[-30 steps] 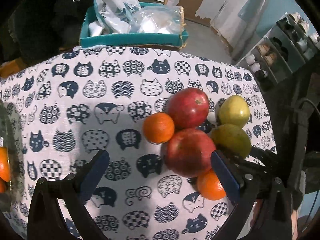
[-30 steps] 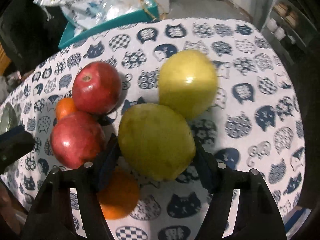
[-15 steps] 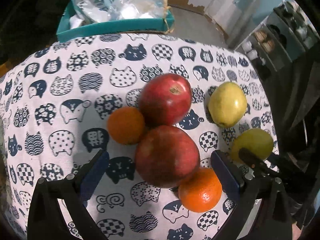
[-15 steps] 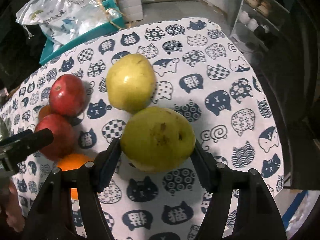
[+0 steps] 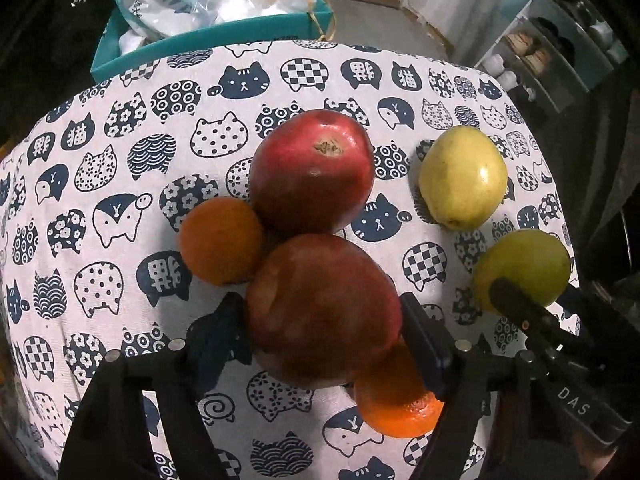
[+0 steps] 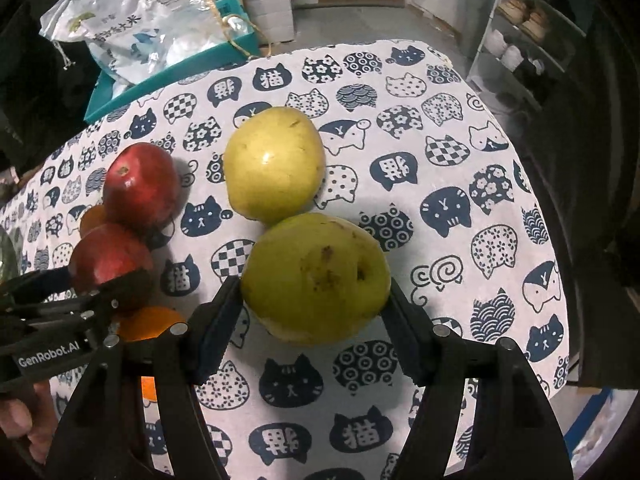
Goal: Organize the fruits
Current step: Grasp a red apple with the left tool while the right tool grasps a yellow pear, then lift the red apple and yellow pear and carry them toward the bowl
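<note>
Two red apples, two oranges and two yellow-green pears lie on a cat-print cloth (image 5: 120,168). My left gripper (image 5: 324,332) is closing on the near red apple (image 5: 324,312), and both pads meet its sides. The far red apple (image 5: 312,172), one orange (image 5: 220,240) and the other orange (image 5: 396,404) touch it. My right gripper (image 6: 312,306) is shut on the darker green pear (image 6: 316,276), close in front of the yellow pear (image 6: 274,164). The left wrist view shows that held pear (image 5: 524,264) at the right.
A teal box (image 5: 208,44) stuffed with plastic bags stands behind the table's far edge. A shelf with shoes (image 5: 560,40) is at the far right, past the cloth's right edge. A hand (image 6: 24,420) holds the left gripper.
The left gripper has come down over the fruit cluster and its jaws have narrowed onto the near red apple. The right gripper has carried the green pear away from the cluster.
</note>
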`<state>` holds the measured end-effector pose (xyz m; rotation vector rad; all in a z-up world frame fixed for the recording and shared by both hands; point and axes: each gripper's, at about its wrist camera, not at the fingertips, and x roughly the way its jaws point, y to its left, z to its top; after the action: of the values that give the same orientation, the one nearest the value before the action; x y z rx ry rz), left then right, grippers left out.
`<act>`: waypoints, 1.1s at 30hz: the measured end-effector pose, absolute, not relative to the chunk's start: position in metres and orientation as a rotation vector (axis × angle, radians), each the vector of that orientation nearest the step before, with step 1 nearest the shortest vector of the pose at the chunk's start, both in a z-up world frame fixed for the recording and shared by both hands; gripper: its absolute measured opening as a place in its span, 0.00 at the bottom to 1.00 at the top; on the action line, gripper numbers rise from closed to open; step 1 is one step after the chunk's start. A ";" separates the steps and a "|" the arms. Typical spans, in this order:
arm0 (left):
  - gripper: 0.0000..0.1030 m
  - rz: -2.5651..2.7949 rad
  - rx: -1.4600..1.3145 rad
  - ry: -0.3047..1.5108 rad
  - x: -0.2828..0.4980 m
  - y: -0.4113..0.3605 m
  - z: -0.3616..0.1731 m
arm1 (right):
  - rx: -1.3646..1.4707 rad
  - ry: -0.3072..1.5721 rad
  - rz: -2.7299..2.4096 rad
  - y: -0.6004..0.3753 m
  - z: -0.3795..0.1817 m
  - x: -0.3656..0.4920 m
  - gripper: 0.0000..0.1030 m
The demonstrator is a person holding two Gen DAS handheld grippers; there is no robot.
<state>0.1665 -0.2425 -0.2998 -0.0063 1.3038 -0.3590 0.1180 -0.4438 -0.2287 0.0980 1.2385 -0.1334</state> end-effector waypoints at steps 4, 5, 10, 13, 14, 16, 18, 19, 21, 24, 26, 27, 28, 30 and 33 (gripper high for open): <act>0.77 -0.357 0.019 1.283 0.162 -0.240 -0.297 | 0.062 1.216 -0.125 -0.436 -0.222 0.117 0.68; 0.77 -0.357 0.027 1.274 0.161 -0.240 -0.295 | 0.056 1.211 -0.123 -0.435 -0.220 0.117 0.68; 0.77 -0.360 0.055 1.222 0.152 -0.235 -0.280 | 0.032 1.177 -0.112 -0.426 -0.208 0.116 0.68; 0.77 -0.351 0.055 1.182 0.147 -0.228 -0.267 | 0.030 1.157 -0.106 -0.422 -0.200 0.114 0.68; 0.77 -0.351 0.059 1.170 0.145 -0.225 -0.263 | 0.030 1.150 -0.103 -0.421 -0.197 0.113 0.68; 0.77 -0.351 0.064 1.146 0.141 -0.220 -0.254 | 0.027 1.136 -0.098 -0.417 -0.191 0.112 0.68; 0.77 -0.348 0.070 1.124 0.137 -0.217 -0.246 | 0.023 1.121 -0.091 -0.413 -0.184 0.110 0.68; 0.77 -0.348 0.073 1.113 0.135 -0.214 -0.242 | 0.021 1.112 -0.088 -0.412 -0.180 0.109 0.68; 0.77 -0.345 0.080 1.088 0.132 -0.211 -0.234 | 0.018 1.094 -0.079 -0.407 -0.172 0.108 0.68; 0.77 -0.342 0.088 1.054 0.126 -0.206 -0.221 | 0.011 1.067 -0.063 -0.401 -0.161 0.106 0.68; 0.77 -0.336 0.087 1.031 0.122 -0.201 -0.212 | 0.005 1.048 -0.051 -0.395 -0.152 0.104 0.68; 0.77 -0.335 0.089 1.021 0.120 -0.199 -0.208 | 0.003 1.042 -0.047 -0.394 -0.150 0.104 0.68; 0.77 -0.333 0.089 1.013 0.118 -0.197 -0.205 | 0.002 1.034 -0.041 -0.391 -0.146 0.102 0.68; 0.77 -0.329 0.091 0.995 0.114 -0.192 -0.197 | 0.000 1.022 -0.031 -0.387 -0.141 0.100 0.68; 0.77 -0.325 0.081 0.971 0.109 -0.184 -0.184 | -0.006 0.998 -0.016 -0.380 -0.130 0.097 0.68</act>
<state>0.1091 -0.1838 -0.1844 0.0807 0.9714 -0.3246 0.0974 -0.3801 -0.1300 -0.0059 0.9982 -0.0162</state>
